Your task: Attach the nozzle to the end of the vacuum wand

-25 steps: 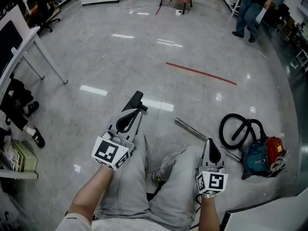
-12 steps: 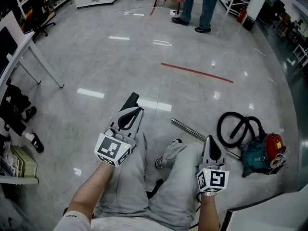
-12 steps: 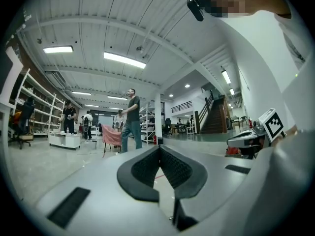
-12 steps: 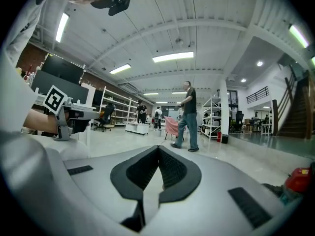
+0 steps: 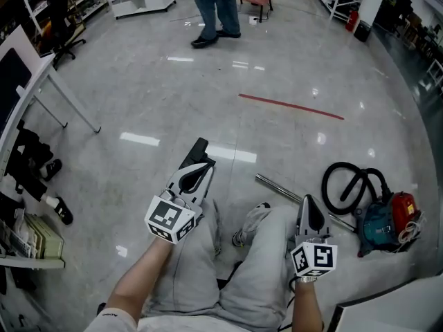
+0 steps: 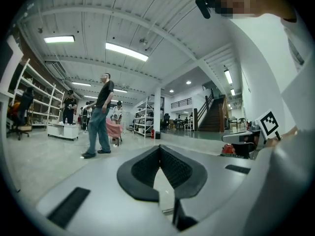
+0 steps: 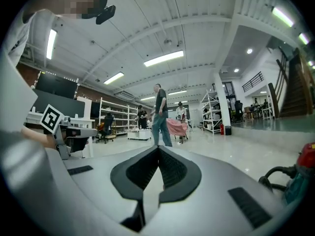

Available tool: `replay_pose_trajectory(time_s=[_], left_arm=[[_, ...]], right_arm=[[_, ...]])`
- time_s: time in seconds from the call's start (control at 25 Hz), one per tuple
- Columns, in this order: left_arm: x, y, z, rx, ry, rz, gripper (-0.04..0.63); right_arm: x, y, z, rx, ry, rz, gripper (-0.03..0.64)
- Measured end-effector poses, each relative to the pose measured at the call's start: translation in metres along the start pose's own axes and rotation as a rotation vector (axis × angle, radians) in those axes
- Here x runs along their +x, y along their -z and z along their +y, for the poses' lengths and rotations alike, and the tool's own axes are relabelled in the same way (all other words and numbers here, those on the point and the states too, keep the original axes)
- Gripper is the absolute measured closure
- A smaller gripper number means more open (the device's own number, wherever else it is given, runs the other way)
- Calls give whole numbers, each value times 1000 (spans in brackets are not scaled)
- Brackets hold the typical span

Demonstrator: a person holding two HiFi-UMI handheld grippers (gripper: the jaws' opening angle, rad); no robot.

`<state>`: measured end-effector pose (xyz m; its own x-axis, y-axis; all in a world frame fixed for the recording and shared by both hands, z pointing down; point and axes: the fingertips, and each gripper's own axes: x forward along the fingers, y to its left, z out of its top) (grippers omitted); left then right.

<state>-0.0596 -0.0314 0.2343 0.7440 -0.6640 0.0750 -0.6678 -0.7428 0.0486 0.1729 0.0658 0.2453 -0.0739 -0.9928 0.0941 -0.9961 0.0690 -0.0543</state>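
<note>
Head view first: a broad glossy grey floor (image 5: 159, 88) fills the shot. A white table (image 5: 69, 97) slants in at the left, and a person in jeans (image 5: 214, 9) is mid-stride at the top. Low on the left, a white shelf (image 5: 31, 261) holds a row of upright books or folders.

Over on the right sits the teal-and-red canister vacuum cleaner (image 5: 384, 221), its black hose (image 5: 356, 183) curled in a loop beside it. The long silver metal vacuum wand (image 5: 280, 189) lies flat on the floor, and part of it is hidden behind the right gripper (image 5: 309, 199).

That right gripper is clenched. Its own view shows the pads pressed together with nothing between them. The left gripper (image 5: 205, 159) is the same story, closed tight and empty.

Just past the left gripper's tip pokes a flat black piece, by its look the nozzle (image 5: 199, 146). It lies left of the wand's free end and is not joined to it. Whether it touches the gripper I can't tell.

Only the head view shows the wand and the nozzle. The left gripper view adds a dark staircase (image 6: 216, 117) under strip lights. The right gripper view catches the vacuum's red edge at its far right. The marker cube (image 5: 173, 220) on each gripper carries black-and-white square patterns.
</note>
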Motion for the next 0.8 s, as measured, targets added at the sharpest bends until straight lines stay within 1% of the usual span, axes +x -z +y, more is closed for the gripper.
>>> replay_pose_trajectory(time_s=[0.08, 0.2, 0.32, 0.4, 0.48, 0.6, 0.8], left_arm=[[-6, -8, 1, -3, 1, -21, 587], [-12, -14, 4, -35, 3, -64, 588], [-8, -8, 13, -78, 7, -53, 588], [-4, -6, 17, -91, 15, -39, 588], [-1, -9, 21, -77, 15, -49, 588], [8, -10, 30, -44, 5, -67, 588], [21, -5, 37, -7, 20, -44, 588]], right_arm=[[3, -2, 2, 11, -13, -8, 611], [4, -2, 5, 6, -20, -3, 611], [7, -1, 7, 11, -23, 4, 611], [11, 1, 9, 14, -30, 14, 611], [17, 1, 8, 9, -34, 19, 611], [30, 5, 1, -10, -16, 29, 611], [43, 10, 4, -18, 9, 48, 611]])
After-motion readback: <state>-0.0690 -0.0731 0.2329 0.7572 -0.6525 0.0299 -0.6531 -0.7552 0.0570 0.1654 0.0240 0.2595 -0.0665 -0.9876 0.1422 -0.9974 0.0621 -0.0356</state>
